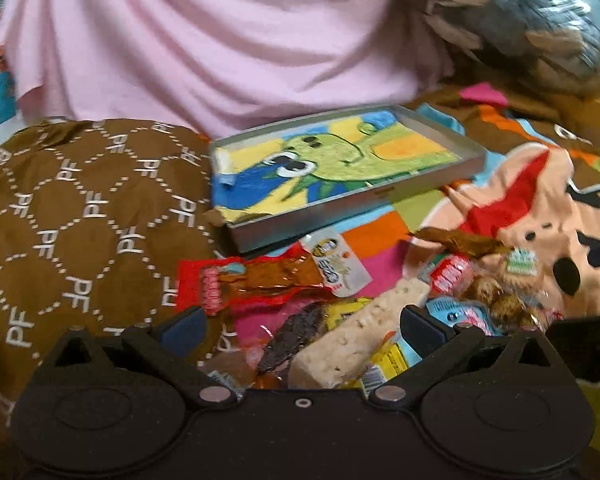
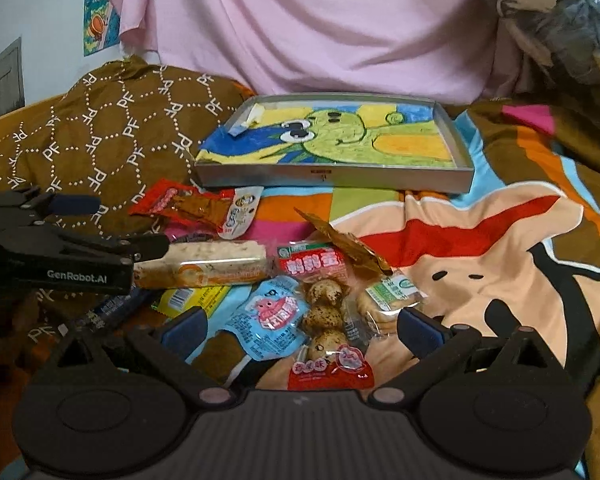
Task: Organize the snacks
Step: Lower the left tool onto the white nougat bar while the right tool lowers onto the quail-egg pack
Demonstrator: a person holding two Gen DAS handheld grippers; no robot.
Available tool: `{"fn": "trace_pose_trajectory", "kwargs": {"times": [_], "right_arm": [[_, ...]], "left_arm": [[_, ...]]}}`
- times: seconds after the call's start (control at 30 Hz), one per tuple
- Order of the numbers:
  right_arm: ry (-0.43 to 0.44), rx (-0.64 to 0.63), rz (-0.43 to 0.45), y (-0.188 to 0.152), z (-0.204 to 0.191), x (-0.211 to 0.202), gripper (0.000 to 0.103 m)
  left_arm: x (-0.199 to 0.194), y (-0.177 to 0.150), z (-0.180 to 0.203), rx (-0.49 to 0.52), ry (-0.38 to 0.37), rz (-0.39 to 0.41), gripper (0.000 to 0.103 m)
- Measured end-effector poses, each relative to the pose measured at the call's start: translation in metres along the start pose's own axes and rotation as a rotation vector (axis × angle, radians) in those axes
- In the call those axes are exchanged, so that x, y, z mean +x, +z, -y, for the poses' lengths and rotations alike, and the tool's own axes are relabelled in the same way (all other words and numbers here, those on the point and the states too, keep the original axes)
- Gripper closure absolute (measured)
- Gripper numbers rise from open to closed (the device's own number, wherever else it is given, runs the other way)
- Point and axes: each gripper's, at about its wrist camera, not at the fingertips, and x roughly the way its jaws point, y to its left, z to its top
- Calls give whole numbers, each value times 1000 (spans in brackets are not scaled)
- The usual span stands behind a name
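A heap of wrapped snacks lies on a cartoon blanket in front of a shallow grey tray lined with a crayon drawing. The tray holds no snacks. My left gripper is open low over the heap, with a pale nougat bar and a dark jerky piece between its fingers. From the right wrist view, the left gripper sits at the left, one fingertip by the nougat bar. My right gripper is open around a blue packet and a quail-egg pack, gripping neither.
A brown "PF" patterned cushion bulges at the left beside the tray. Pink cloth hangs behind. A grey plastic bag sits at the back right. A red-and-brown snack pack and a red packet lie between heap and tray.
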Motion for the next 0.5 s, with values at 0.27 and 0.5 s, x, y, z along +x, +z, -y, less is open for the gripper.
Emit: {"fn": "trace_pose_trajectory", "kwargs": {"times": [0.27, 0.5], "right_arm": [[19, 23, -50, 4, 18, 15, 0], [107, 51, -125, 2, 31, 40, 1]], "left_arm": [[10, -10, -3, -43, -59, -32, 1], [15, -6, 1, -16, -107, -27, 2]]}}
